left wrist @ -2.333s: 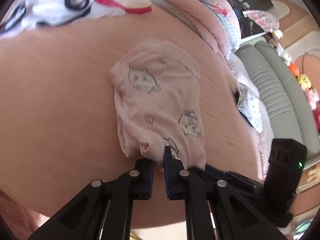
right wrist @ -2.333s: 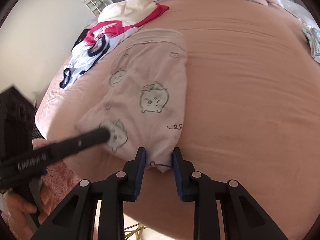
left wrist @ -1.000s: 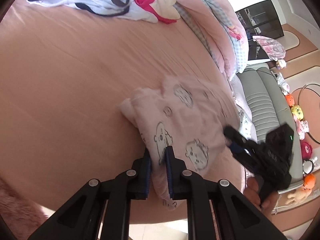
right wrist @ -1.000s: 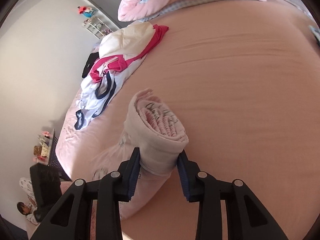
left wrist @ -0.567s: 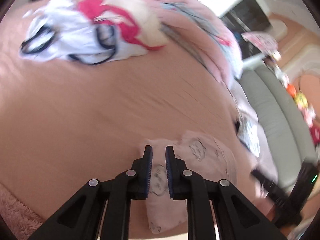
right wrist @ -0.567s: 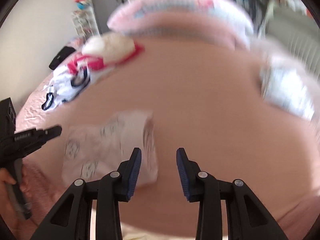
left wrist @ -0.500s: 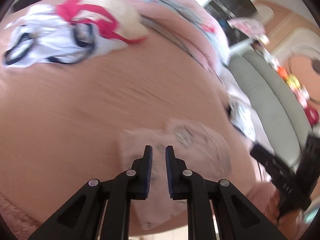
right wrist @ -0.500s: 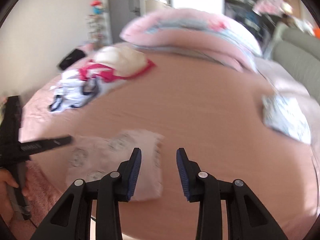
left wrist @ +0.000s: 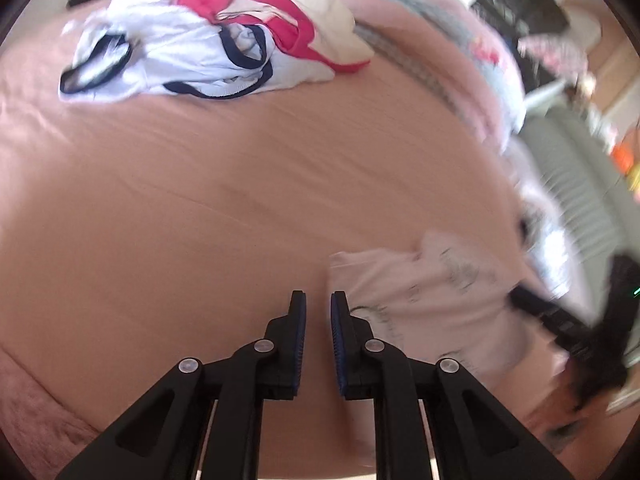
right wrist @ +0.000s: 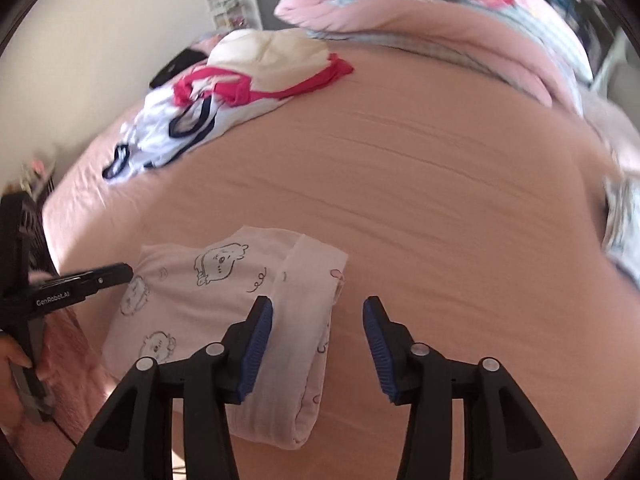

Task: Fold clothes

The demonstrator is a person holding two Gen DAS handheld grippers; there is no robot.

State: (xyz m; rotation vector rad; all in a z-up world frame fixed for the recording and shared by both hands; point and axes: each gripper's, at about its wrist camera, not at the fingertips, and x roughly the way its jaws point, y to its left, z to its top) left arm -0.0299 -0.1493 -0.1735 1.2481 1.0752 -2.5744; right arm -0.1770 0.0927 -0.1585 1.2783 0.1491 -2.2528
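The pale pink printed garment [right wrist: 224, 300] lay on the bed [right wrist: 420, 208] as a compact bundle, lower centre-left in your right wrist view and lower right in the blurred left wrist view, one end doubled over so a plain band crossed the cartoon print. Your right tool [right wrist: 318, 330] hung over that band with its jaws spread wide and nothing between them; the left pad [right wrist: 258, 330] overlapped the cloth in the picture, though whether it touched I could not tell. Your left tool [left wrist: 319, 330] sat low centre in its own frame, just beside the bundle's edge, jaws nearly together with a narrow gap and gripping nothing. From the right wrist view its tip [right wrist: 116, 272] pointed at the bundle's left side, your hand [right wrist: 18, 360] at the frame's edge. In the upper left of both frames a loose pile of white, red and cream clothes [right wrist: 224, 92] lay crumpled, well apart, with a pink quilt [right wrist: 440, 20] beyond. I judged this piece to be folded and let go; what followed would call for either a neatening touch here or a reach to the pile.
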